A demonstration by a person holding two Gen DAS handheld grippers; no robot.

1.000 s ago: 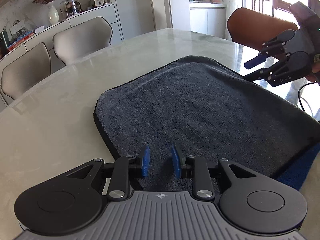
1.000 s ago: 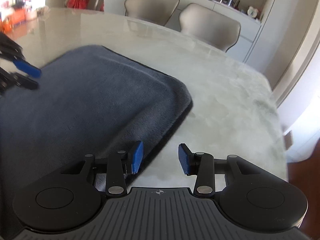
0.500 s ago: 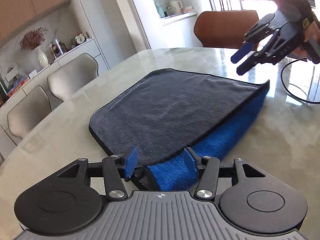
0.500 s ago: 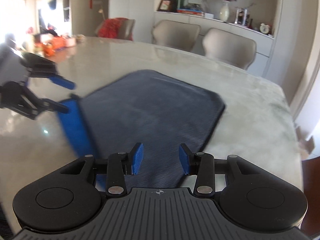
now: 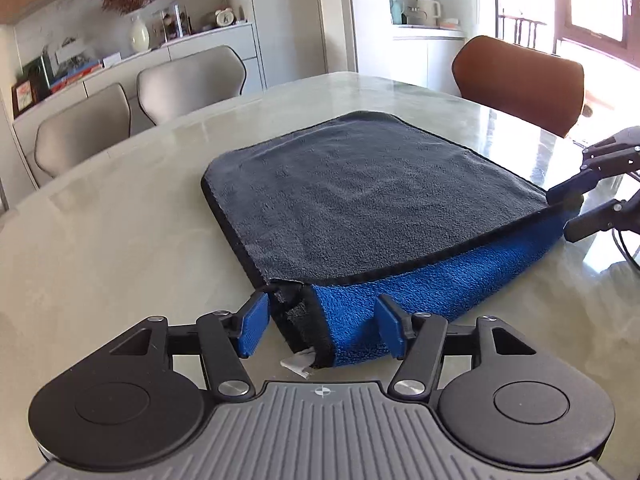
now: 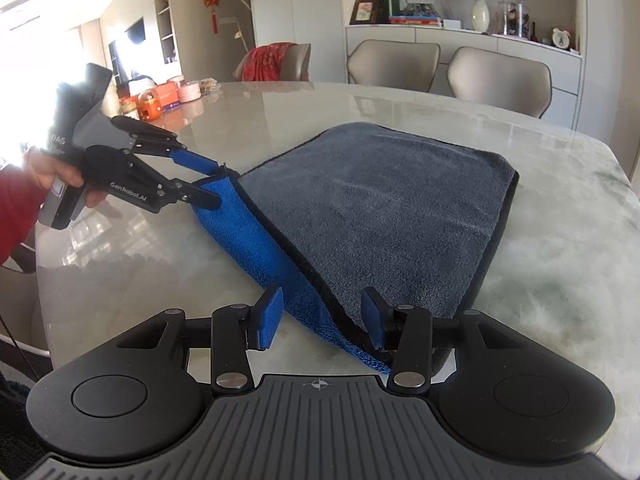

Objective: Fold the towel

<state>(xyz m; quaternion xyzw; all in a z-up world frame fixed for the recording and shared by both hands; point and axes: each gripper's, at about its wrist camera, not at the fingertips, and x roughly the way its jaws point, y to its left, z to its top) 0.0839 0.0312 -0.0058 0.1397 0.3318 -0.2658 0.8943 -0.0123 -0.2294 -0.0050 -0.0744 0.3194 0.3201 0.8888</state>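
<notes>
Since a second ago the plush towel [image 5: 360, 196], grey over blue, has been folded flat on the marble table [image 5: 120, 240], where the left gripper [image 5: 320, 326], fingers opening, and right gripper [image 6: 320, 320], fingers apart, straddle its corners unclamped.

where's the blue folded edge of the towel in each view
Left wrist: blue edge runs from between the left gripper up right to the right gripper.
Right wrist: blue edge runs from the right gripper up left to the left gripper.
Shared landmark: the white vase.
</notes>
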